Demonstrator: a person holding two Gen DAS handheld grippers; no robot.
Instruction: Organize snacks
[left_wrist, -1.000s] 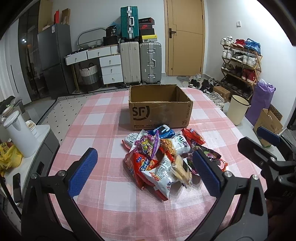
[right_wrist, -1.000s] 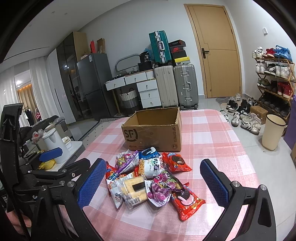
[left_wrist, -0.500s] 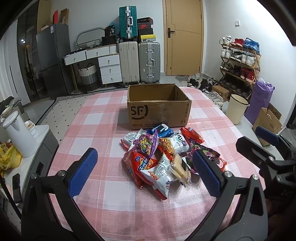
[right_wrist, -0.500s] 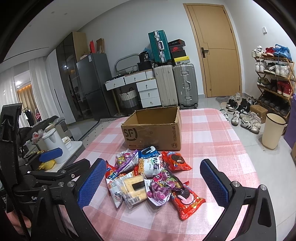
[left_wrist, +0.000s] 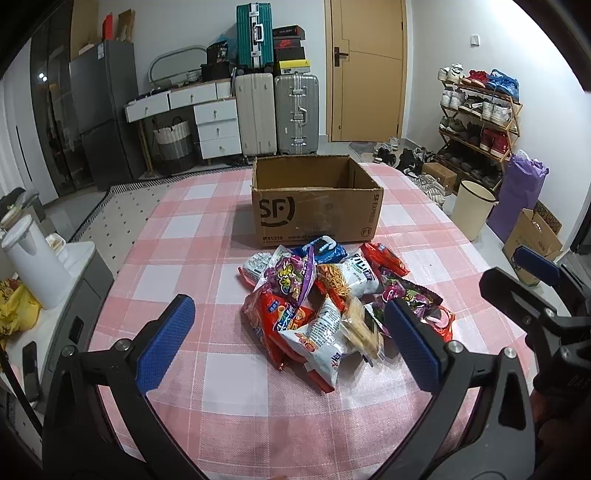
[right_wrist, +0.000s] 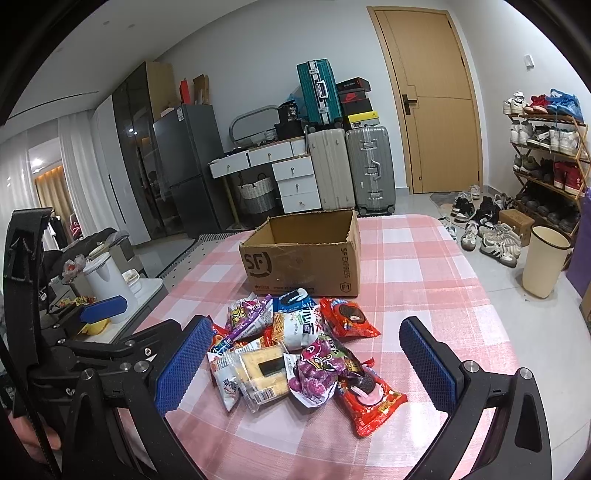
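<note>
A pile of snack packets (left_wrist: 325, 299) lies on the pink checked table (left_wrist: 192, 229), also in the right wrist view (right_wrist: 295, 350). Behind it stands an open cardboard box (left_wrist: 314, 199) marked SF, which shows in the right wrist view too (right_wrist: 303, 254); its inside looks empty. My left gripper (left_wrist: 291, 339) is open and empty, hovering just in front of the pile. My right gripper (right_wrist: 306, 365) is open and empty, above the pile's near right side. It also appears at the right edge of the left wrist view (left_wrist: 535, 295).
A white kettle (left_wrist: 33, 262) stands on a side cabinet left of the table. A cream bin (left_wrist: 472, 214), a purple bag and a shoe rack (left_wrist: 480, 118) are on the right. Suitcases (left_wrist: 277, 110), drawers and a door stand at the back.
Both views have barely shifted. The left gripper has edged slightly toward the pile. Both grippers stay open and nothing on the table has moved.
</note>
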